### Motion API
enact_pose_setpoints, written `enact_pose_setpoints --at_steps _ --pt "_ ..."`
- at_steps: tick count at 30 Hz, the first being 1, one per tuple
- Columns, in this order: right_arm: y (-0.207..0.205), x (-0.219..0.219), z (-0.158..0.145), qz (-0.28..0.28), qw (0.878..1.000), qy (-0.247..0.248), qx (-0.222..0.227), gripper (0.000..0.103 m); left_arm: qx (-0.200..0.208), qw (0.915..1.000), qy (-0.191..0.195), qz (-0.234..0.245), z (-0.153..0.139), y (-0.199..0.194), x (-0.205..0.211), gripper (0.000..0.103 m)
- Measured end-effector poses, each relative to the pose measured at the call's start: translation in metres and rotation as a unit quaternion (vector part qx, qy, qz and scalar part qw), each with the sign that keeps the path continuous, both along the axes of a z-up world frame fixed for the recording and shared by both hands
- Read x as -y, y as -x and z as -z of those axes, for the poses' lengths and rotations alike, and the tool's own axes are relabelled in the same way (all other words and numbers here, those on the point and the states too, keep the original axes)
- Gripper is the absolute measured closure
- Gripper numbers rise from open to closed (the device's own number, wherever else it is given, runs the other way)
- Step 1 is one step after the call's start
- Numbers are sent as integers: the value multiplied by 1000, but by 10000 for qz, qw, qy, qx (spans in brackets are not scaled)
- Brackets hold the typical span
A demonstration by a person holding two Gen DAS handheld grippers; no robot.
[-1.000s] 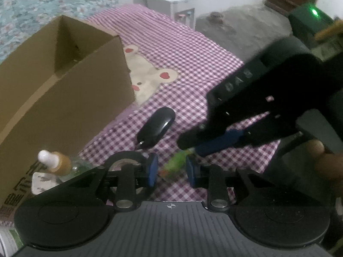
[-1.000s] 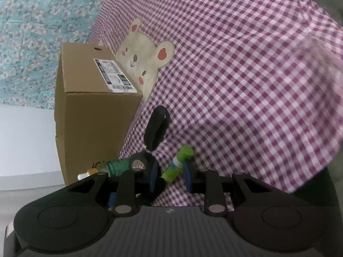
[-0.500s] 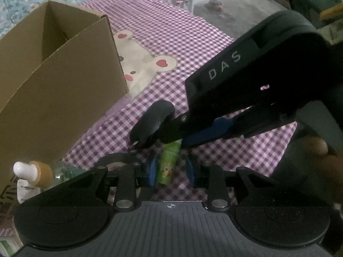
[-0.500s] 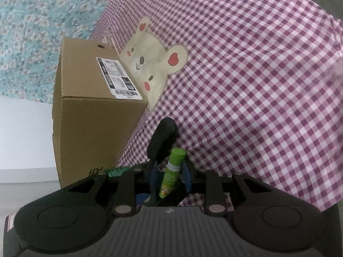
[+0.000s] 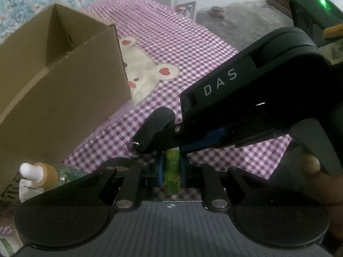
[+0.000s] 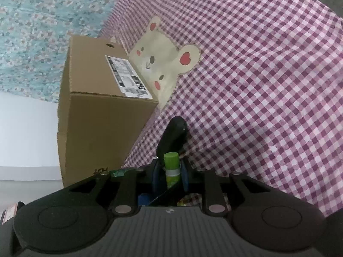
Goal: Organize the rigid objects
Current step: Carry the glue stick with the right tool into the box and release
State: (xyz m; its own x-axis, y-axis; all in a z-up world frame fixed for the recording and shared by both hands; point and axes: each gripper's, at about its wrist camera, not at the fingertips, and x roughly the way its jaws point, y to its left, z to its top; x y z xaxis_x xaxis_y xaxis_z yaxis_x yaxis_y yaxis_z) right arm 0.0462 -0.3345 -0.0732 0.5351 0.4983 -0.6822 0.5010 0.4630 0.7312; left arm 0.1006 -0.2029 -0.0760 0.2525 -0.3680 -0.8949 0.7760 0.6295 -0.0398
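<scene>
A green glue stick (image 5: 171,181) stands between the blue pads of my left gripper (image 5: 171,166), which is shut on its lower part. My right gripper (image 5: 171,146) reaches in from the right, just above the left one. In the right wrist view its jaws are closing on the same glue stick (image 6: 170,160), and the right gripper (image 6: 170,171) pads lie against the stick's sides below the cap. A black computer mouse (image 5: 154,126) (image 6: 173,137) lies on the checked cloth just beyond both grippers. An open cardboard box (image 5: 64,90) (image 6: 103,115) stands to the left.
A dropper bottle with a white tip (image 5: 37,170) and a clear bottle lie at the foot of the box. The purple checked cloth (image 6: 257,85) with a bear patch (image 5: 148,75) covers the surface. A hand (image 5: 310,165) holds the right gripper's handle.
The left jaws have closed onto the glue stick. The stick went from lying tilted to upright between both pairs of pads, and the right gripper has come in closer over the left one.
</scene>
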Motion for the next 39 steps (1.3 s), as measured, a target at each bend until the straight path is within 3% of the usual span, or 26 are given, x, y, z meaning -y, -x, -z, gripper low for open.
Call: enact_pose_setpoints --at_steps 12,22,27,32,39 --pt "23 -10 -62 -24 9980 74 630 80 570 9969 527 -140 -66 29 -28 88" --pt "10 -45 -132 -431 9883 421 1399 80 1218 9859 958 -629 -110 33 -57 88" --pt "-27 -69 -159 -901 9800 446 1715 80 1470 9771 1055 -1120 -130 15 -79 88" --pt "-85 -99 -171 -1507 9724 334 1747 80 1497 9686 969 -1734 -136 -21 -109 88" --pt "-185 -141 -149 -2285 9662 177 1184 80 906 9587 728 -2595 -105 -93 -141 88"
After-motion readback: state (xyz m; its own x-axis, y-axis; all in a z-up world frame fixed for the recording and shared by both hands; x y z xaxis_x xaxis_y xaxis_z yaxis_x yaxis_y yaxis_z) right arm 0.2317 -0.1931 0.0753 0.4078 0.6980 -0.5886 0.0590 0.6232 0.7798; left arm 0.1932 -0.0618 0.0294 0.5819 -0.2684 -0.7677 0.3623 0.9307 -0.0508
